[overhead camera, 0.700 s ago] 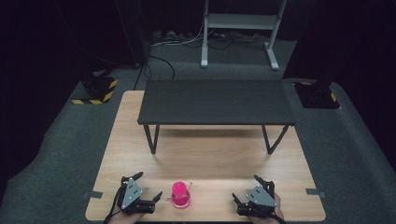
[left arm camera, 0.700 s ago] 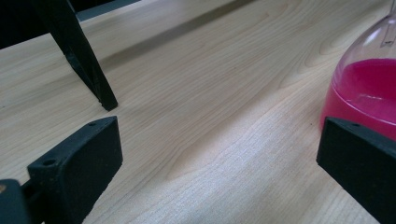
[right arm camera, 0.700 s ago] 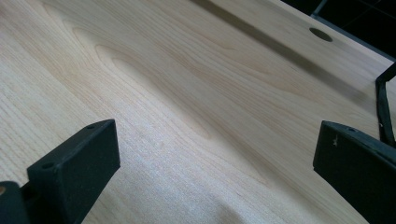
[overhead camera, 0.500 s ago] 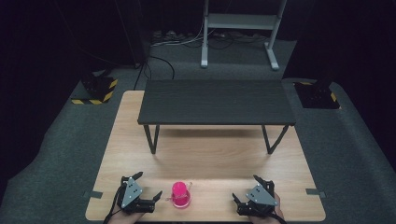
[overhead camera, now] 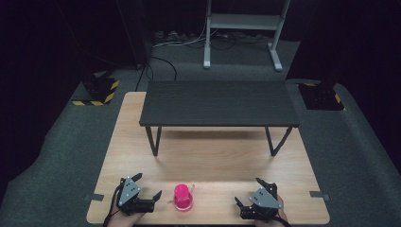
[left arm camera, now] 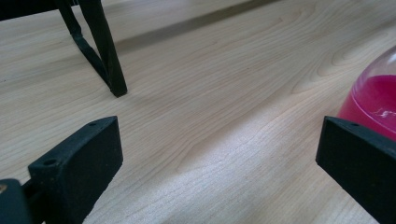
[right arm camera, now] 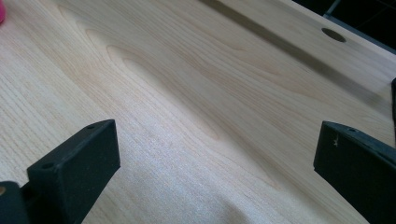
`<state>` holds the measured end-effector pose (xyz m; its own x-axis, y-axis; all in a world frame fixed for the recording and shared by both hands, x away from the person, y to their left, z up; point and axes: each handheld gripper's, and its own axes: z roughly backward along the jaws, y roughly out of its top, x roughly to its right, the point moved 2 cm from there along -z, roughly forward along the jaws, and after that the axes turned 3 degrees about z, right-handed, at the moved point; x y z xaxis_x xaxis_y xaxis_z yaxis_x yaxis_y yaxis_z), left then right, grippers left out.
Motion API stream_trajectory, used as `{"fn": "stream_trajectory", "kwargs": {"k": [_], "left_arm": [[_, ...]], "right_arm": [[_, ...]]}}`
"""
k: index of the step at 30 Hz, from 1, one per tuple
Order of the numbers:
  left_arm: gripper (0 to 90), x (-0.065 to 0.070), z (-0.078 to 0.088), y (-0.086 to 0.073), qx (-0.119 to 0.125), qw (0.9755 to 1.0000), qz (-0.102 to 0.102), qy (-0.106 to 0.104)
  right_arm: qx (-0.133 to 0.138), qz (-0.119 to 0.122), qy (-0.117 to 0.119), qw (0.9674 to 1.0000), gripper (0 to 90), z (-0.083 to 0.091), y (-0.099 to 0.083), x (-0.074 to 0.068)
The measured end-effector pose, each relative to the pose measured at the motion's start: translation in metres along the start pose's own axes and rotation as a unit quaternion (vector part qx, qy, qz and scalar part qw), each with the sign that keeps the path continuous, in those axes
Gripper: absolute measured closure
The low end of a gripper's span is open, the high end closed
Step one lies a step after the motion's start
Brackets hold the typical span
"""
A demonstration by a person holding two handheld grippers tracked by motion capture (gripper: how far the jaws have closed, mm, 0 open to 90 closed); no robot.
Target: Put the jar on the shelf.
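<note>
A pink cup point(overhead camera: 183, 197) with a clear rim stands near the front edge of the light wooden table point(overhead camera: 208, 156), between my two grippers. My left gripper point(overhead camera: 147, 186) rests at the front left, open, its jaws spread wide with bare wood between them. In the left gripper view the cup point(left arm camera: 373, 95) sits just beyond the right-hand jaw, apart from it. My right gripper point(overhead camera: 249, 192) lies at the front right, open too, nothing held. The right gripper view catches a sliver of the pink cup point(right arm camera: 2, 11) at its top left corner.
A low black bench point(overhead camera: 220, 103) on thin metal legs stands across the far half of the table; one leg point(left arm camera: 100, 46) is close in the left gripper view. A round hole point(right arm camera: 334, 34) marks the table near its edge. Dark floor surrounds the table.
</note>
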<state>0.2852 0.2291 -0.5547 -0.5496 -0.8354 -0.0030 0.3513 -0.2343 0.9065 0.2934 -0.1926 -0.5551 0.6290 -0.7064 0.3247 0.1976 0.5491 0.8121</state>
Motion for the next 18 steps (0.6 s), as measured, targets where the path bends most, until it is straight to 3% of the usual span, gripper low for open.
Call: {"fn": "stream_trajectory", "kwargs": {"k": [8, 18], "left_arm": [[1.0, 0.003, 0.005, 0.007, 0.004, 1.0000, 0.000, 0.002], [1.0, 0.019, 0.025, 0.036, 0.030, 0.9994, -0.012, -0.013]], "right_arm": [[0.000, 0.006, 0.004, 1.0000, 0.1, 0.000, 0.000, -0.001], [-0.002, 0.008, 0.007, 0.9999, 0.2, -0.001, 0.000, -0.001]]}}
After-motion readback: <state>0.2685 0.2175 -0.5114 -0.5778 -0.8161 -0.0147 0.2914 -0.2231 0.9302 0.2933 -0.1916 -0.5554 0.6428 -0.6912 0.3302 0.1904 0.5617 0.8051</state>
